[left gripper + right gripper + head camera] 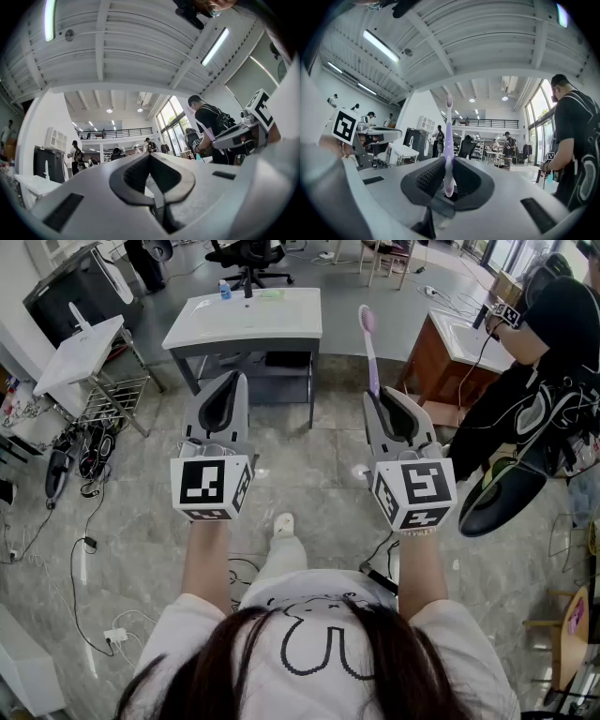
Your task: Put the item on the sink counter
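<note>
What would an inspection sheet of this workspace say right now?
Surface: sink counter, white, ahead, not yet reached.
Job's things: toothbrush, upright, held.
Clutter: blue bottle on counter; shoes on floor.
Grippers: left gripper jaws together, empty; right gripper jaws shut on toothbrush.
Cables: power strip and cable on floor, left.
Surroundings: person in black at another sink, right.

toothbrush (369,343) in right gripper (382,397) jaws, left gripper (230,385) beside it; sink counter (244,322) ahead
</note>
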A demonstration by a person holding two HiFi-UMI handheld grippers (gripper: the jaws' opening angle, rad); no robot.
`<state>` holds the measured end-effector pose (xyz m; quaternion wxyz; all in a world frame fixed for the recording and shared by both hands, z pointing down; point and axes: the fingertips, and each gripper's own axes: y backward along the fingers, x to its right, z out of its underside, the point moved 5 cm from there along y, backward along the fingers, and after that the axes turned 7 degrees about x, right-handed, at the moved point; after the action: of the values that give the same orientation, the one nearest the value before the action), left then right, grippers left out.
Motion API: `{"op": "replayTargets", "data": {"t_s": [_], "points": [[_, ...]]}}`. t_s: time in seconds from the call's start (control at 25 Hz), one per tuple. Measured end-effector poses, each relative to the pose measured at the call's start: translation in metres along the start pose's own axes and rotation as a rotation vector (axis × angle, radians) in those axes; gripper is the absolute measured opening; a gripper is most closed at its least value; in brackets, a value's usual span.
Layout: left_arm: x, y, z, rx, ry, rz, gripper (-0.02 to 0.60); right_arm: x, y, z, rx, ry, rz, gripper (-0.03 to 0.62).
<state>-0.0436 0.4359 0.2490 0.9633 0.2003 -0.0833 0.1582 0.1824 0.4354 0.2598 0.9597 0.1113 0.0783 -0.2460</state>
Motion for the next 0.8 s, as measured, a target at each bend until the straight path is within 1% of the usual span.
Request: {"op": "replayTargets", "data": {"t_s": [0.24,0.56,0.8], "points": [[-0.02,-0.036,0.021,0.004,0.017,0.015,0.009,0.014,-0.041,0.012,-0.014,-0.009,0.011,0.074],[-0.07,-0.109,0.061,0.023,0.048,0.029,0.009,0.031,-0.124,0.032,-0.028,0.0,0.033,0.074],[-0.112,-0.17,0.09,0.031,0.077,0.054,0.009,0.049,-0.195,0.043,-0.04,-0.004,0.059,0.074]]}}
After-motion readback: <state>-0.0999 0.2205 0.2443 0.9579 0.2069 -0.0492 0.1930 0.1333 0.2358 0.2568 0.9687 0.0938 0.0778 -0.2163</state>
